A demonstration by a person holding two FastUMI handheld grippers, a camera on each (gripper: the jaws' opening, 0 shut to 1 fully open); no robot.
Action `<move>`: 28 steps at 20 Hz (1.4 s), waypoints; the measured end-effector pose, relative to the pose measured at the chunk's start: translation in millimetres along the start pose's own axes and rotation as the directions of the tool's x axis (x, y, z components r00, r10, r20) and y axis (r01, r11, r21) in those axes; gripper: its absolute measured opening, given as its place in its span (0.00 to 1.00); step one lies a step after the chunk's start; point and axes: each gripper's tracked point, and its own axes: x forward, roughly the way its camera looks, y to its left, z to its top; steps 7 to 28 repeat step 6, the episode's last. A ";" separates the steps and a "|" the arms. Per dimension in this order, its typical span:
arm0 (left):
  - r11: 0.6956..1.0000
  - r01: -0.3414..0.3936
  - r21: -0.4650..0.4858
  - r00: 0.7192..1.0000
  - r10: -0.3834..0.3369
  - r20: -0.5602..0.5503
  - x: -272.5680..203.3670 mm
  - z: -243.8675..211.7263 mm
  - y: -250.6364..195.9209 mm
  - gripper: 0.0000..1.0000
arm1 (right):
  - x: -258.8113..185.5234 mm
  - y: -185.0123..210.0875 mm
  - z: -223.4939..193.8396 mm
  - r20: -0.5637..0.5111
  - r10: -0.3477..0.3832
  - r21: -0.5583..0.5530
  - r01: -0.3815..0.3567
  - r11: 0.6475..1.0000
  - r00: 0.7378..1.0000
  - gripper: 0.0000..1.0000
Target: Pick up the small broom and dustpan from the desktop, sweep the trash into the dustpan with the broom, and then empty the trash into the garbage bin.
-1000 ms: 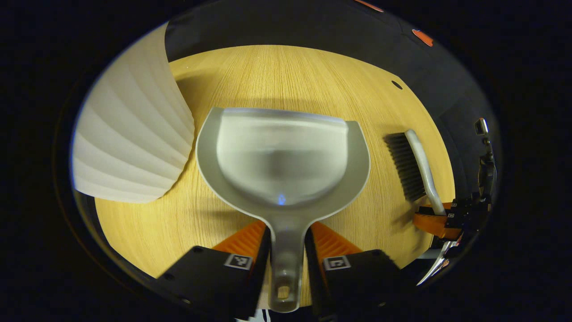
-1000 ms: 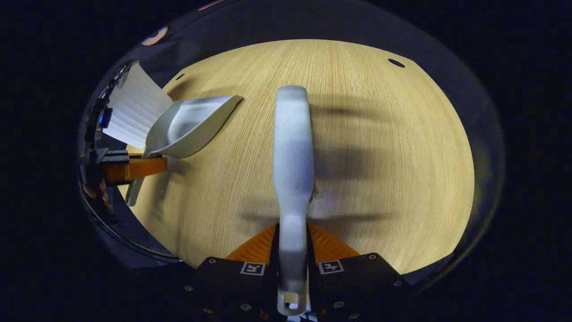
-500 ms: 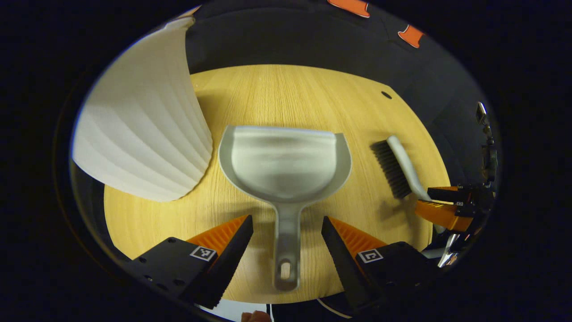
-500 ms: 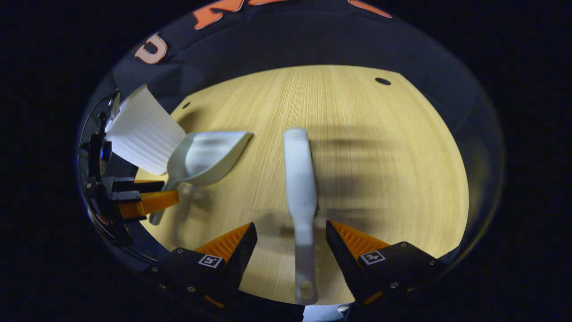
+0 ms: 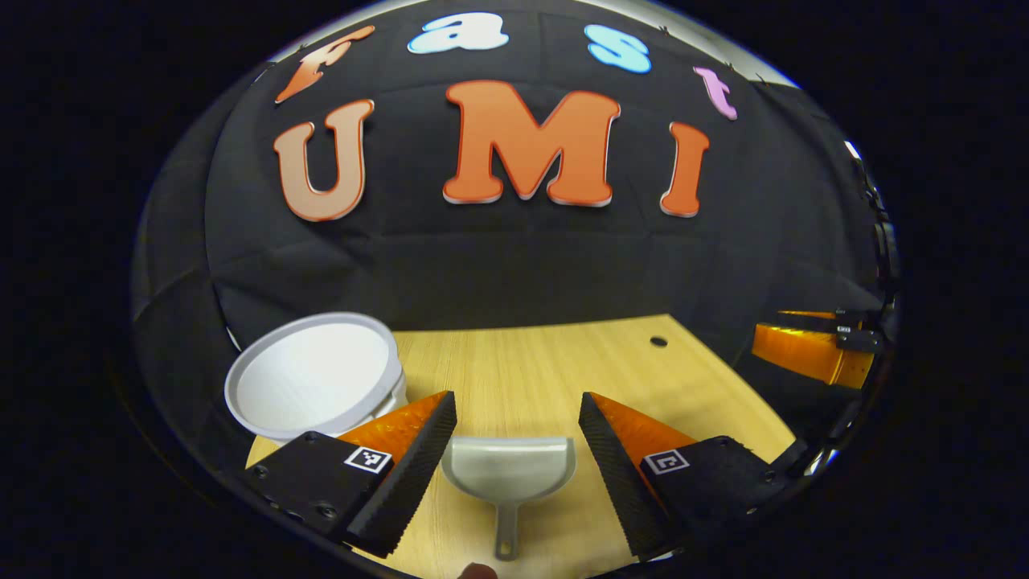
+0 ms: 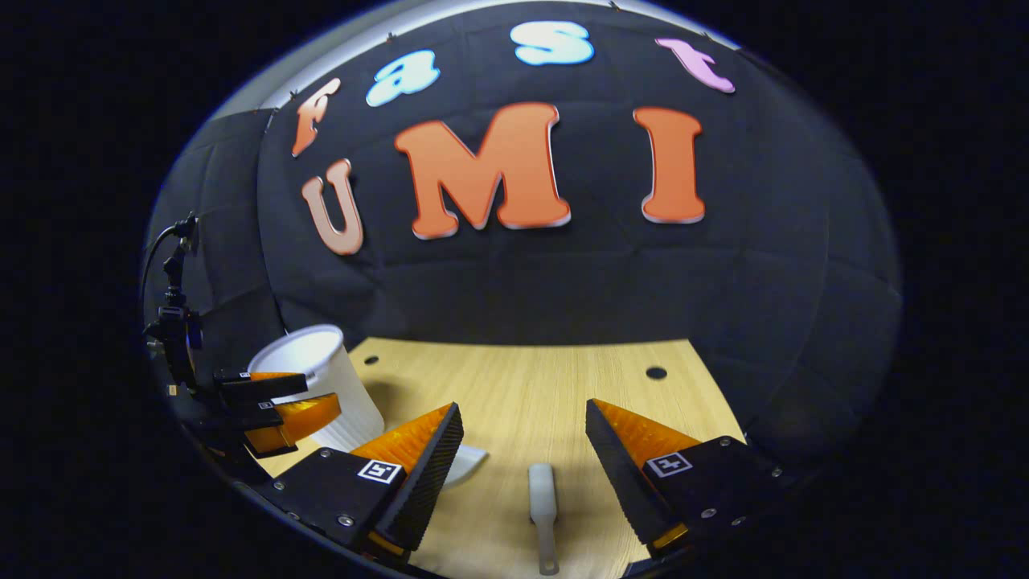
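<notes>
- In the left gripper view, the left tool (image 5: 517, 418) stands open, its two fingers spread wide and holding nothing, raised above the table (image 5: 547, 362).
- The dustpan (image 5: 508, 468) lies flat on the table below the gap between those fingers, touched by neither. Its scoop faces away toward the booth wall and its handle points back toward the camera.
- The garbage bin (image 5: 313, 375), a white round tub with a ribbed side, stands upright on the table's left part, just behind the left finger (image 5: 402, 450). Its mouth is open; I cannot tell what lies inside.
- At the far right edge of this view the right tool (image 5: 812, 342) shows from the side, up off the table.
- In the right gripper view, the right tool (image 6: 524, 426) is also open, fingers well apart and empty, above the wooden table (image 6: 522, 378).
- The broom (image 6: 543, 503) lies on the table below the gap, back upward, with its thin handle pointing toward the camera. Neither finger touches it.
- To the broom's left, a corner of the dustpan (image 6: 468, 462) peeks out past the left finger.
- The garbage bin (image 6: 325, 378) stands at the table's left side, and the left tool (image 6: 277, 406) hangs in front of it, open.
- A small round hole (image 6: 656, 373) sits in the table near its far right edge.
</notes>
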 end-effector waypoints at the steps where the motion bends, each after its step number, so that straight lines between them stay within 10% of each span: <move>1: 1.000 -0.001 -0.019 0.999 0.002 0.053 -6.5 20.0 -5.4 0.98 | -6.6 7.3 16.3 0.050 0.007 0.003 -0.007 1.000 0.999 0.95; 6: 0.997 -0.063 -0.040 0.955 0.072 0.287 -24.7 84.8 0.6 0.96 | -35.6 19.2 71.3 0.273 -0.025 -0.036 0.036 0.999 0.962 0.94; 28: 0.997 -0.063 -0.040 0.955 0.072 0.287 -24.7 84.8 0.6 0.96 | -35.6 19.2 71.3 0.273 -0.025 -0.036 0.036 0.999 0.962 0.94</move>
